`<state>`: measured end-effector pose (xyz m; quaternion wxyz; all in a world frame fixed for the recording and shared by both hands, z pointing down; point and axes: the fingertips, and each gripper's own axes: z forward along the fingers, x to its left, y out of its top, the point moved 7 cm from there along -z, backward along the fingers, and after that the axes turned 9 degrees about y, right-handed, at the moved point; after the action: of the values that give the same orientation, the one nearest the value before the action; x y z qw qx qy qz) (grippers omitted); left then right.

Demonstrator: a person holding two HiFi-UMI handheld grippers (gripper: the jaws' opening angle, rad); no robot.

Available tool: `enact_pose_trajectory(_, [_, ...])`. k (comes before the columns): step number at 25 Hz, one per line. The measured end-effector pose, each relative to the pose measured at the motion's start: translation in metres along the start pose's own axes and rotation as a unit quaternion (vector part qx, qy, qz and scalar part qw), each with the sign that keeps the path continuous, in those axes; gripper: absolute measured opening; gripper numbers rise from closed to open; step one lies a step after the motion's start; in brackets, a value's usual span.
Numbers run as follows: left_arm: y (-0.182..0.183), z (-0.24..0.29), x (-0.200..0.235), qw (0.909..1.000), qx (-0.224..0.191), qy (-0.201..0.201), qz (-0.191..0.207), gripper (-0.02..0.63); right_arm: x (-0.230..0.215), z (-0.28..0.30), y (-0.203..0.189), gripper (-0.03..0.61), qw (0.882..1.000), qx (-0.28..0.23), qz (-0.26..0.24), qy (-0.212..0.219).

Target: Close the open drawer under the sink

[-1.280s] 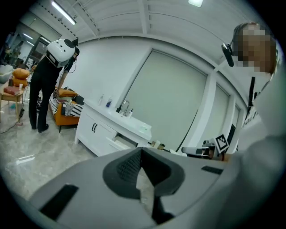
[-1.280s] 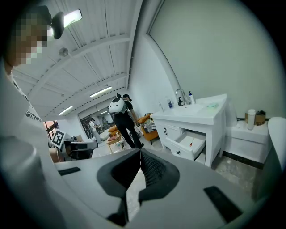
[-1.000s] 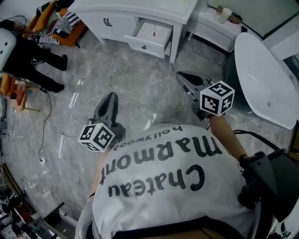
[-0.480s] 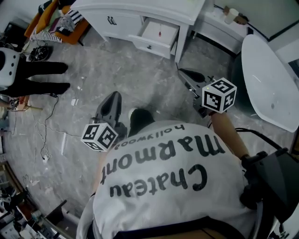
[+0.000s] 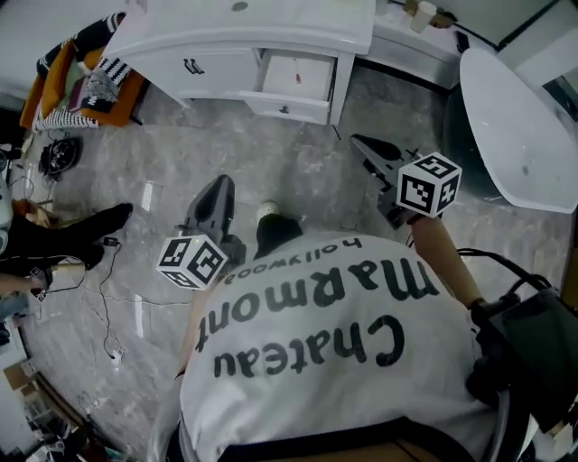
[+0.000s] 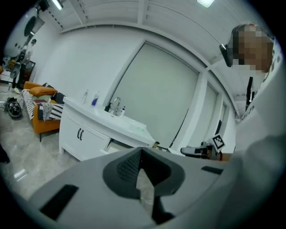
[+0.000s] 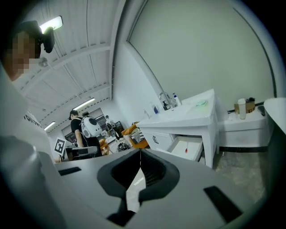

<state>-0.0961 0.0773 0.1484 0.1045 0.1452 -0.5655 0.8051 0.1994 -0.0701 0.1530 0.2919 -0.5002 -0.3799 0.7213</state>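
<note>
The left gripper (image 5: 218, 183) and the right gripper (image 5: 358, 142) are held with jaws closed on nothing, pointed forward, apparently in readiness for the approach. The open drawer (image 5: 293, 79) is found far ahead under the sink counter (image 5: 271, 23), well apart from both. Compared with half a second earlier, the counter is faced more squarely.

We see a white oval bathtub (image 5: 519, 108) at right, an orange seat (image 5: 56, 68) heaped with striped cloth (image 5: 116, 47) at left, and black cables (image 5: 54, 155) lying on the grey marble floor (image 5: 298, 171).
</note>
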Motion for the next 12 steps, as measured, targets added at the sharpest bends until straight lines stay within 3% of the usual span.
enact_pose_trajectory(8, [0.059, 0.057, 0.071, 0.9938, 0.058, -0.088, 0.034, 0.008, 0.025, 0.071, 0.010, 0.011, 0.997, 0.017, -0.022, -0.071])
enact_pose_trajectory(12, [0.077, 0.074, 0.103, 0.9870, 0.080, -0.127, 0.057, 0.008, 0.035, 0.094, 0.015, 0.011, 0.993, -0.014, -0.021, -0.117])
